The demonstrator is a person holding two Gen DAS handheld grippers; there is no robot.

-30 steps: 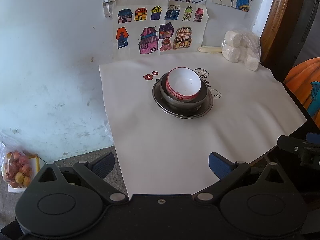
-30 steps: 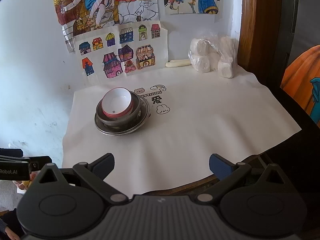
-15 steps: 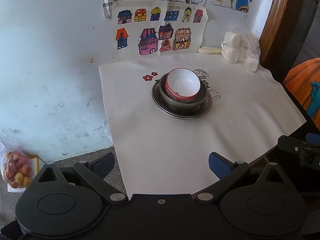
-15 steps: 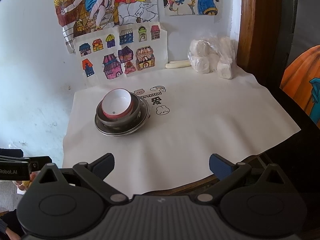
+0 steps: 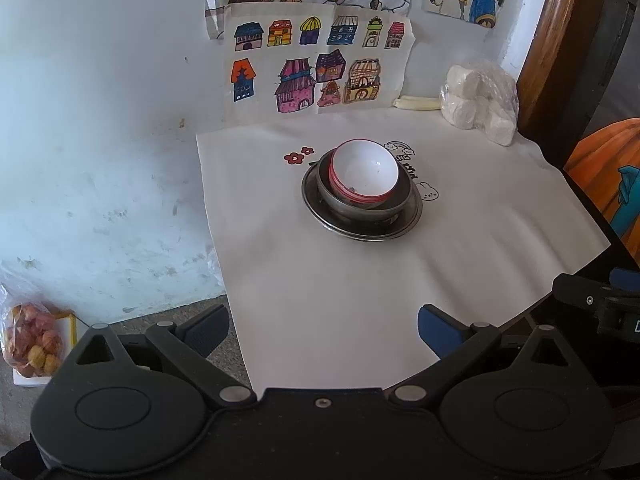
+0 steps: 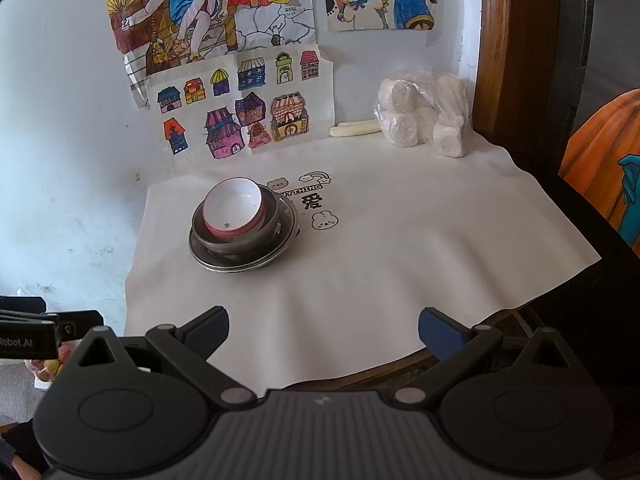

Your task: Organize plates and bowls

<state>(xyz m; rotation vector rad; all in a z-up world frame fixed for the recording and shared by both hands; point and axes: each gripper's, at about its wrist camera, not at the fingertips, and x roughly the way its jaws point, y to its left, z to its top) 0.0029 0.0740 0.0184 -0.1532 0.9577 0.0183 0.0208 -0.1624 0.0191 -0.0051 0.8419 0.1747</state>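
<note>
Both tools are held above the near edge of the tabletop (image 6: pixel 400 280), which is covered by a cream cloth (image 5: pixel 360 280). The left tool (image 5: pixel 323 330) is seen with its jaws spread wide and nothing between them; the right tool (image 6: pixel 323 330) is likewise wide open and empty.

The stack of dishes is found well ahead of both tools, not touched by either. A white bowl with a red rim (image 5: pixel 364 176) is nested, a little tilted, in a grey metal bowl (image 5: pixel 340 208), and this is set on a round metal plate (image 5: pixel 404 228). From the right tool the stack lies ahead and to the left; from the left tool it lies ahead and slightly to the right.

On the cloth, just beyond the stack, printed letters "YTHING" (image 6: pixel 308 190) can be read beside small cartoon animals and a rainbow; the beginning of the word is hidden by the bowls. On the body of the left tool, seen at the left edge of the right wrist view, "Robot.AI" (image 6: pixel 16 342) is written.

Far ahead and to the right, a clear bag of white rolls (image 6: pixel 424 120) is placed against the wall, under coloured drawings of houses (image 6: pixel 240 104). A bag of reddish fruit (image 5: pixel 32 340) lies on the floor to the left.
</note>
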